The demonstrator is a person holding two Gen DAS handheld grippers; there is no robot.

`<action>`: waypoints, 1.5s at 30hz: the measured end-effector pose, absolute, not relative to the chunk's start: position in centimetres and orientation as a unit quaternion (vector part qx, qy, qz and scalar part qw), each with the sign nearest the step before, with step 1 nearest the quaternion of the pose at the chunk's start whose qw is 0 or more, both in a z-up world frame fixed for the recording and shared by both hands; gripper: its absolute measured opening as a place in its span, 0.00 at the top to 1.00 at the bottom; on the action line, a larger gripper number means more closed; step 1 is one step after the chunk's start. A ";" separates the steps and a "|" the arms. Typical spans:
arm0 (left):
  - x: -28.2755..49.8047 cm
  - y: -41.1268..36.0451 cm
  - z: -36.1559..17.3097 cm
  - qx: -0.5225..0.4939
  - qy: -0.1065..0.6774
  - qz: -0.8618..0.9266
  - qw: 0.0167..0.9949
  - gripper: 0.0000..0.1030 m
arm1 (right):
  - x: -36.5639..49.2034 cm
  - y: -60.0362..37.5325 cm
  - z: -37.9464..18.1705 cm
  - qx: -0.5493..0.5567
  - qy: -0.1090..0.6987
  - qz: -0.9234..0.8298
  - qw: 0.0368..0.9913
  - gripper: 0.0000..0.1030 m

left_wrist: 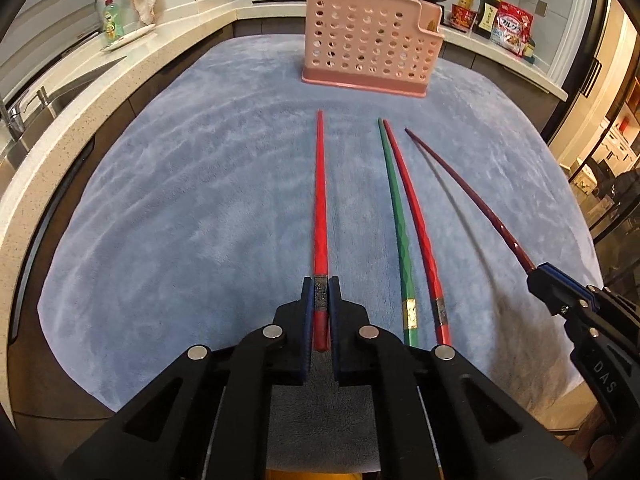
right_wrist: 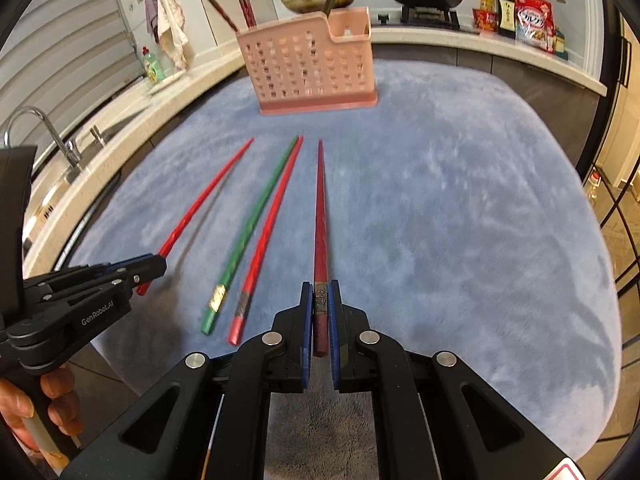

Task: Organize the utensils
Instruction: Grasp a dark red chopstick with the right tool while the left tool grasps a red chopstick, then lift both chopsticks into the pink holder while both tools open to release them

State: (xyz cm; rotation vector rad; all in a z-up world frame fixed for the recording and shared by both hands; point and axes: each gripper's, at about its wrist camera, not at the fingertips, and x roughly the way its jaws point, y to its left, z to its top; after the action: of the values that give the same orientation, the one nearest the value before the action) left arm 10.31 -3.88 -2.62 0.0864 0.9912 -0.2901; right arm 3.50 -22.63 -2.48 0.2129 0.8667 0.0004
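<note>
Chopsticks everywhere on the blue cloth [left_wrist: 180,220] over the tabletop — four in all. Left gripper [left_wrist: 321,308] clamped on the bright red chopstick [left_wrist: 320,200] near its thick, banded butt end, fingers [left_wrist: 306,312] pressed against both sides. Right gripper [right_wrist: 321,312] likewise closed on the dark maroon chopstick [right_wrist: 320,220], also at the butt. Between the two, lying loose and side by side, touching near the tips: a green chopstick [left_wrist: 394,208] and a second red chopstick [left_wrist: 412,208].

Key relation: both gripped sticks run straight out along the fingers, tips forward, aimed toward the pink perforated holder [left_wrist: 368,44] standing upright at the far side of the cloth, well apart from the tips. Long axes roughly parallel to the loose pair. Hard to tell whether the held sticks rest on the cloth or ride just above it; a shadow beside the maroon one in the left wrist view hints at a slight lift.

Holder sits a little left of the right gripper's line and a little right of the left gripper's — neither clearly nearer. Other chopsticks already poke up from the holder's top.

Probably early-to-middle in the sorting: carry forward, tilt tips down, drop into the holder. Risk — thin, smooth sticks pivoting in the grip when tilted.
</note>
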 end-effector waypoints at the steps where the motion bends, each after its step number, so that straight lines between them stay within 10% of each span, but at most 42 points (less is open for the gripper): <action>1: 10.4 -3.6 -2.0 0.035 0.470 -0.138 0.871 0.93 | 3.5 -22.8 -1.8 0.103 0.413 0.000 0.905 0.94; 45: 25.4 -6.0 23.4 -0.037 0.252 -0.164 0.953 0.94 | 17.8 -30.5 22.0 0.177 0.159 0.032 0.971 0.94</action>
State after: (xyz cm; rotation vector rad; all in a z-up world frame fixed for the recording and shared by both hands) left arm 25.36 -6.04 23.44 -0.0745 0.5130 -0.3328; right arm 17.83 -30.53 21.97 0.3578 0.3202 0.0652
